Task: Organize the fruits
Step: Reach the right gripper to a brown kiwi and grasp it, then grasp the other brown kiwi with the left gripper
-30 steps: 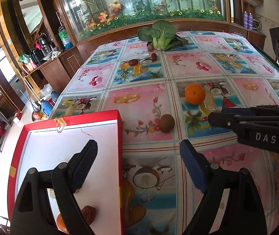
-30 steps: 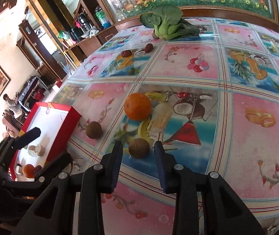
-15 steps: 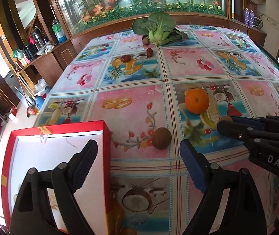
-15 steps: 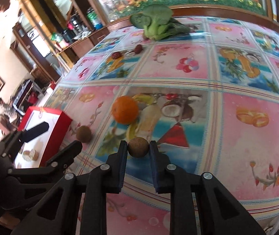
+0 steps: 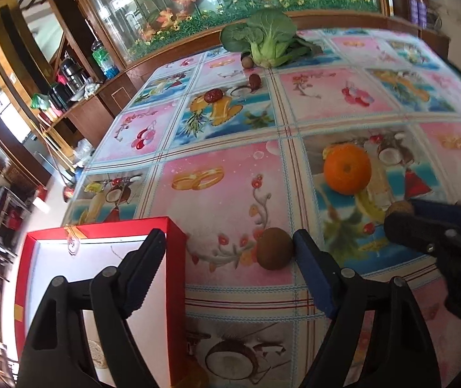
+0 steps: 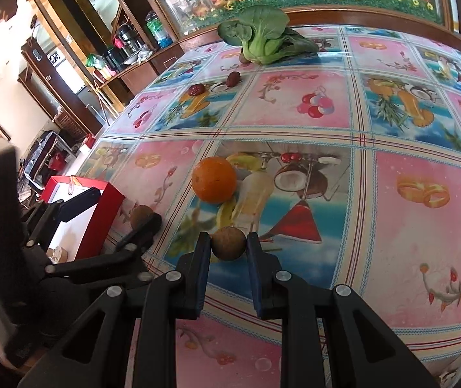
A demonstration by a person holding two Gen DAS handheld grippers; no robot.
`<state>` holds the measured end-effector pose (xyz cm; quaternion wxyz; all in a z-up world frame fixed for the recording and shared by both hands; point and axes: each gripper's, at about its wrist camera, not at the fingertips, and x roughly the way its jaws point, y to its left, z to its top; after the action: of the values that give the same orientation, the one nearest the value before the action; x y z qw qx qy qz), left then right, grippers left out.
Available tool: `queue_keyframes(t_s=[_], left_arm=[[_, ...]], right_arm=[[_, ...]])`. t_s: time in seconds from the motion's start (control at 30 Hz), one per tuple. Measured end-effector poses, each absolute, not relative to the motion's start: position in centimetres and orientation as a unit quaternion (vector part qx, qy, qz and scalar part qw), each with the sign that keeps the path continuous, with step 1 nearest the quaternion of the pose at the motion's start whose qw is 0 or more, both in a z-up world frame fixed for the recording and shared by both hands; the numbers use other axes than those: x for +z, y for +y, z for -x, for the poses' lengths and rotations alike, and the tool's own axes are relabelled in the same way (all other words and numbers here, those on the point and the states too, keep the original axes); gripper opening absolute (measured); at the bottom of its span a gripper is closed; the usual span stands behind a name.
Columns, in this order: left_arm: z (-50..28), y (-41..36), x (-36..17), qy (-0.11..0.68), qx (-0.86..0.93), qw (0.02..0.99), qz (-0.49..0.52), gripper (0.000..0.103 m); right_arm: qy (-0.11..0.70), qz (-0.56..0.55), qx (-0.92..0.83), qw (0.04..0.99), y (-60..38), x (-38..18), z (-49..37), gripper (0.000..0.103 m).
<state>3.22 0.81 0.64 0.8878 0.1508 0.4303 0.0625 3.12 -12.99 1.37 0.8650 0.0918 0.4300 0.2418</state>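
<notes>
Right tool (image 6: 228, 247) is pinched on a small brown fruit (image 6: 228, 244) resting on the table (image 6: 424, 242), ready to lift. Left tool (image 5: 230, 252), its jaws just narrowing but not gripping, brackets a second brown fruit (image 5: 275, 248) beside the red box (image 5: 175, 258). Orange (image 5: 347, 168) sits beyond, greens (image 5: 267, 37) far. No legible writing.

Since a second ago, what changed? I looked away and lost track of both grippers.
The right gripper closed on the brown fruit that lay between its open jaws. The left gripper moved from over the red box to the second brown fruit, its jaws just closing a little; one finger meets it, no grip yet. The orange, greens and dates stayed put.
</notes>
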Motion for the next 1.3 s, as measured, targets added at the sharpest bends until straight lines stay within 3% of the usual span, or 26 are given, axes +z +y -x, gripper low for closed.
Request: queue_keyframes(t_s=[0.13, 0.2, 0.37, 0.53, 0.7, 0.77, 0.93, 1.3], left_arm=[[-3.7, 1.7, 0.7, 0.437, 0.06, 0.889, -0.121, 0.081], [-3.9, 2.2, 0.7, 0.442, 0.062, 0.888, -0.105, 0.075], [-3.9, 3.1, 0.8, 0.449, 0.087, 0.885, -0.093, 0.048], [-3.6, 3.9, 1.0, 0.452, 0.083, 0.884, -0.08, 0.035], [-3.6, 4.2, 0.9, 0.466, 0.06, 0.88, -0.068, 0.041], [-3.3, 4.3, 0.9, 0.472, 0.036, 0.879, -0.053, 0.055], [-2.0, 3.5, 1.1, 0.466, 0.004, 0.881, -0.082, 0.066], [-0.7, 5.1, 1.9, 0.461, -0.027, 0.883, -0.084, 0.066]], right_arm=[[0.428, -0.102, 0.24, 0.865, -13.4, 1.5, -3.3, 0.021], [0.427, -0.103, 0.239, 0.866, -13.4, 1.5, -3.3, 0.021], [0.415, -0.106, 0.247, 0.869, -13.4, 2.0, -3.0, 0.021], [0.408, -0.106, 0.25, 0.872, -13.3, 2.2, -3.0, 0.021], [0.411, -0.105, 0.247, 0.871, -13.3, 2.1, -3.2, 0.021], [0.411, -0.105, 0.246, 0.872, -13.3, 2.1, -3.2, 0.021], [0.411, -0.104, 0.247, 0.871, -13.3, 2.1, -3.3, 0.021], [0.417, -0.103, 0.248, 0.868, -13.1, 1.7, -3.4, 0.021]])
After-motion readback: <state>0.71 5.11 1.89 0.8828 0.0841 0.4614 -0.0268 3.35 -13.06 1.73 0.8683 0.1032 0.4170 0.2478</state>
